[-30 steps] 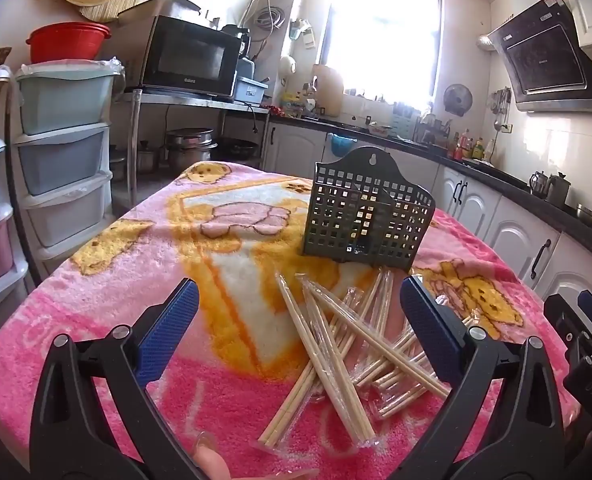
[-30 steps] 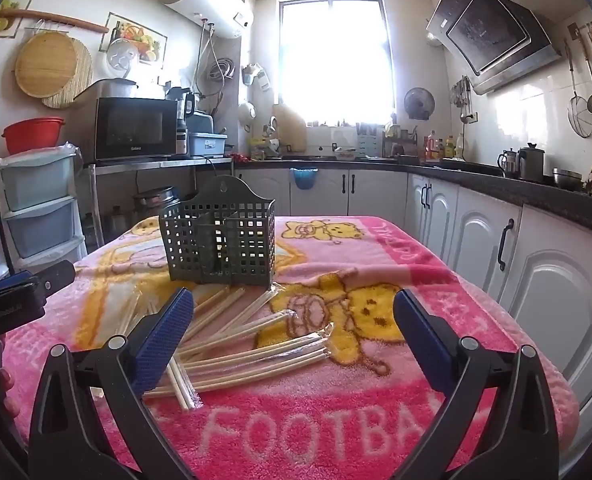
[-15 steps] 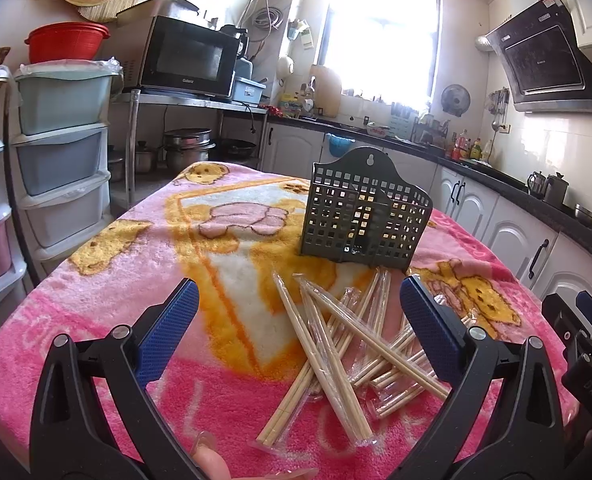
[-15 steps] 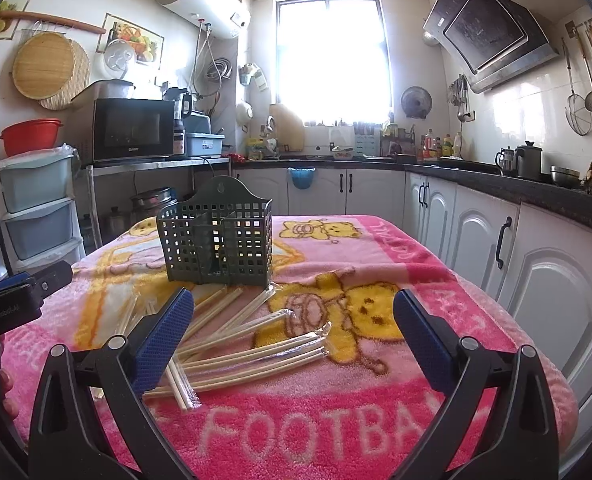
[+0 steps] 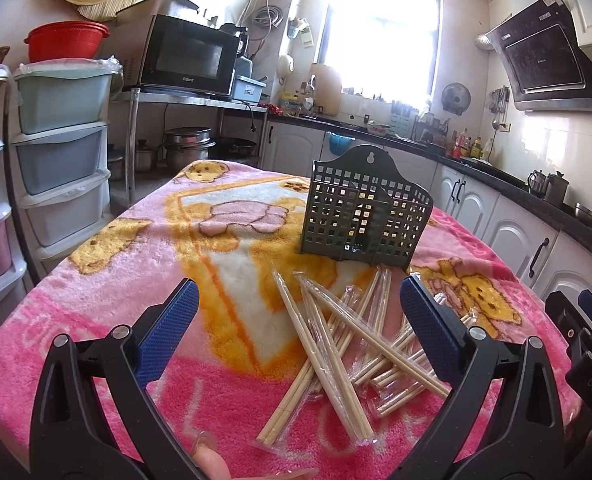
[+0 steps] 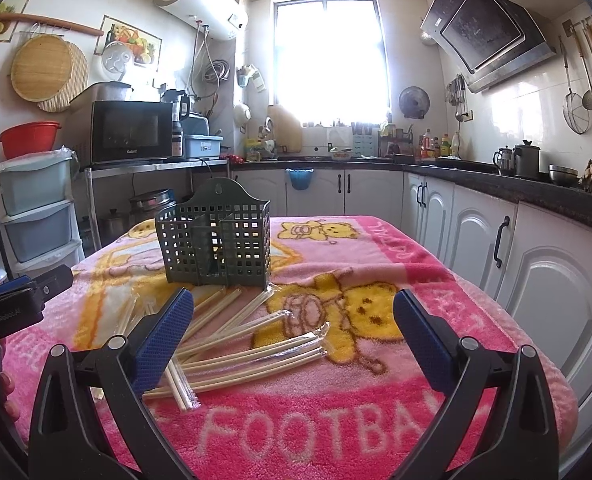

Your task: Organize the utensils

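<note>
From the left wrist view, my left gripper (image 5: 298, 322) is spread wide and empty above the wrapped chopsticks (image 5: 336, 344), piled mid-table on the pink blanket (image 5: 96, 320) just before the green utensil basket (image 5: 366, 216).

From the right wrist view, my right gripper (image 6: 294, 334) gapes empty too. I judge the pairs light, stiff and slippery in film; I'd pinch one mid-length.
</note>
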